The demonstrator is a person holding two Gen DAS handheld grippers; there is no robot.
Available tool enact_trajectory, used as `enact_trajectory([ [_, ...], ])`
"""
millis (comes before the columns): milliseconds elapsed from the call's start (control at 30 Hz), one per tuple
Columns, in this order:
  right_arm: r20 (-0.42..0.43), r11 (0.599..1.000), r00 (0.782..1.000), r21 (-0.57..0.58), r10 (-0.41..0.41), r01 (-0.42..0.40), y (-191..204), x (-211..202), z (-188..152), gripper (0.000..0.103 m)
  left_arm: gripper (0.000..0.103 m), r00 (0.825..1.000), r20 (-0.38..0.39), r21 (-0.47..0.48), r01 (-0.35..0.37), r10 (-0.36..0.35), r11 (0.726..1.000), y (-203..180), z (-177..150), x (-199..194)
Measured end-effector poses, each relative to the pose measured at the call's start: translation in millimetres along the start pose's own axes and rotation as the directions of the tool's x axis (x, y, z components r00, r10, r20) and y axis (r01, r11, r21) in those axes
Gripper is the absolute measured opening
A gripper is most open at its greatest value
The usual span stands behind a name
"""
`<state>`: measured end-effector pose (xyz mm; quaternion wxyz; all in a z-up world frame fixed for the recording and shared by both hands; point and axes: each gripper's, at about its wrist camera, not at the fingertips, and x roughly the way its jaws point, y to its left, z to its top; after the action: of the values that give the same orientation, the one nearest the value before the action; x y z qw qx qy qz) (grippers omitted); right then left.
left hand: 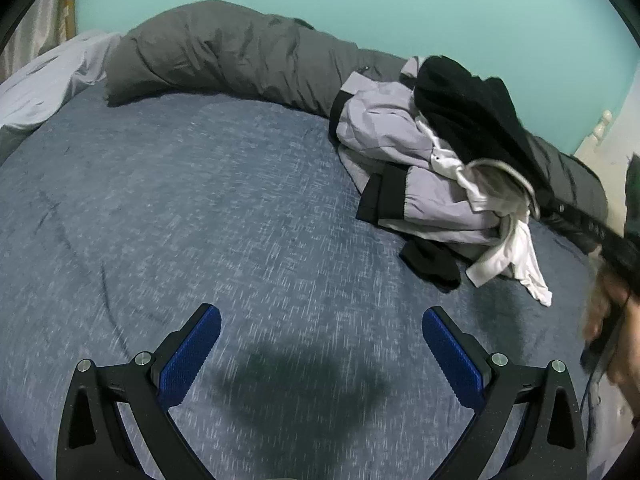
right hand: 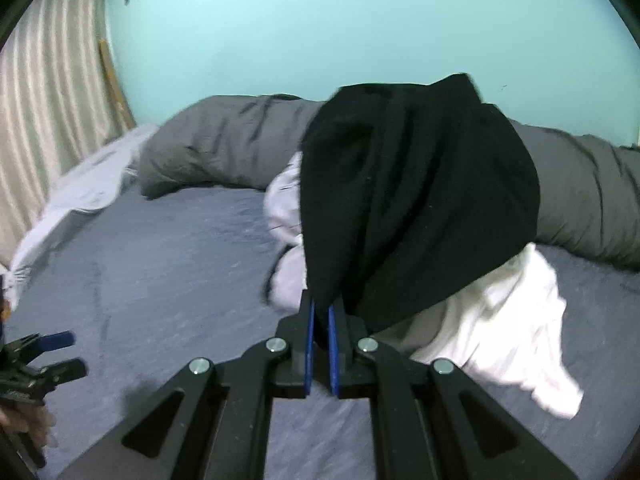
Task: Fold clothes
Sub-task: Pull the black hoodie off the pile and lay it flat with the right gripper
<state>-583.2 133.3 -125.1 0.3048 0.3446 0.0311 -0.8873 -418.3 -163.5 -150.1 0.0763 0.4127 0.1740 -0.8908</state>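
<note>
Blue bedsheet [left hand: 200, 200], left gripper [left hand: 321, 320] jaws wide (empty), right gripper [right hand: 320, 312] pinching black garment [right hand: 416, 192]

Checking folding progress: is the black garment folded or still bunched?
Bunched, not folded: the black garment hangs in loose drapes from the shut right gripper.

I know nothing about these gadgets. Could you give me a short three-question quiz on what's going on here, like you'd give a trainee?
1. True or false: the left gripper is open and holds nothing.
2. What does the right gripper pinch? A) black garment B) white garment C) grey duvet
3. Fill in: the clothes pile lies on a ___ bedsheet.

Key: 1 true; 2 A; 3 blue.
</note>
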Motion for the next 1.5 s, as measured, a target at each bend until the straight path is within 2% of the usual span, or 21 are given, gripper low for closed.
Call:
enact_trajectory([
  [233, 0.044, 0.991, 0.993, 0.06, 0.114, -0.116, 43.3, -56.5, -66.7, 0.005, 0.103, 1.0, 0.011, -0.002, 0.025, -0.025, 1.0, 6.3, -47.2, -32.9],
  [567, 0.048, 0.97, 0.978, 0.128, 0.201, -0.206, 81.0, -94.0, -158.6, 0.006, 0.103, 0.998, 0.01, 0.014, 0.059, -0.059, 0.998, 14.2, -124.6, -54.1],
  [700, 0.073, 0.959, 0.969, 0.14, 0.237, -0.245, 100.7, -117.4, -183.5, 0.006, 0.103, 0.997, 0.026, 0.006, 0.077, -0.077, 0.997, 21.8, -150.1, -65.2],
  [867, 0.099, 0.959, 0.962, 0.102, 0.254, -0.264, 129.8, -147.2, -204.2, 0.006, 0.103, 0.994, 0.047, -0.003, 0.1, -0.1, 0.995, 29.3, -182.7, -84.8],
  [1000, 0.124, 0.959, 0.956, 0.067, 0.264, -0.274, 165.3, -184.2, -216.8, 0.006, 0.103, 0.991, 0.075, -0.004, 0.113, -0.112, 0.994, 34.3, -206.4, -115.0],
  [1200, 0.109, 0.942, 0.94, 0.064, 0.322, -0.33, 213.5, -251.2, -265.8, 0.005, 0.103, 0.986, 0.099, -0.002, 0.137, -0.136, 0.991, 40.4, -243.8, -162.7],
  [1367, 0.059, 0.938, 0.948, 0.135, 0.313, -0.318, 225.9, -252.8, -302.6, 0.006, 0.103, 0.984, 0.11, -0.019, 0.144, -0.141, 0.989, 55.6, -267.4, -184.6],
  [1500, -0.005, 0.954, 0.967, 0.165, 0.255, -0.251, 219.3, -235.8, -323.9, 0.006, 0.103, 0.984, 0.095, -0.043, 0.156, -0.152, 0.987, 63.6, -280.9, -179.5],
])
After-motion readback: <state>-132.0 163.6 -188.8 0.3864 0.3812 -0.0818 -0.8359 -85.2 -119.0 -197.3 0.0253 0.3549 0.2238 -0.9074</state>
